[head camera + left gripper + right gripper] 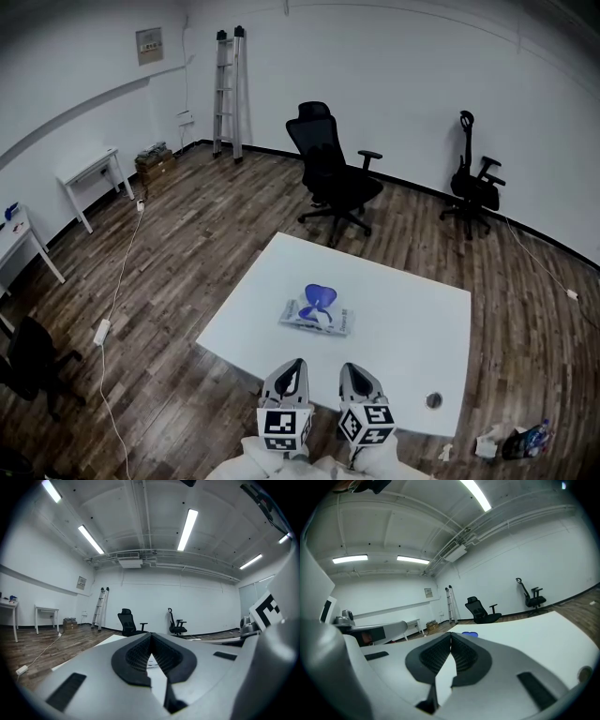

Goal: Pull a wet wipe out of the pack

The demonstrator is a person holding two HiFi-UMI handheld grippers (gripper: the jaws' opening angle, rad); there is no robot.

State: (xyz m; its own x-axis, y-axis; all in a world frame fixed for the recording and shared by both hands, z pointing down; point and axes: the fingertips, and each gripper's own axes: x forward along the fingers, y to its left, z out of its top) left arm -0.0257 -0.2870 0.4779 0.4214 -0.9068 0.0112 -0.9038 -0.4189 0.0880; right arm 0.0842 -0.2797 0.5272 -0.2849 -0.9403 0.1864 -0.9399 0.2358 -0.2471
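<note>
1. Opening stage, by my reading: nothing has been gripped yet. The left gripper [294,366] and the right gripper [349,368] sit side by side at the near edge of the desk [412,319], both pointing out across it.
2. Left jaws: pressed together at the tips, nothing between them. Right jaws: the same, closed on empty air.
3. The wet wipe pack [316,319] lies flat around the middle of the desk, well ahead of both grippers and touched by neither. A blue flap [320,297] stands up from its top, so the pack looks already open. I cannot tell from here whether a wipe pokes out under it.
4. Next, I reckon, both grippers need to travel forward to the pack, and the jaws must part before they arrive.
5. Then a split of duties seems called for. One gripper holds the pack down on the desk, and the other pinches the wipe at the opening below the flap and draws it up and away.
6. A light pack could lift with the wipe, so the hold-down matters.
</note>
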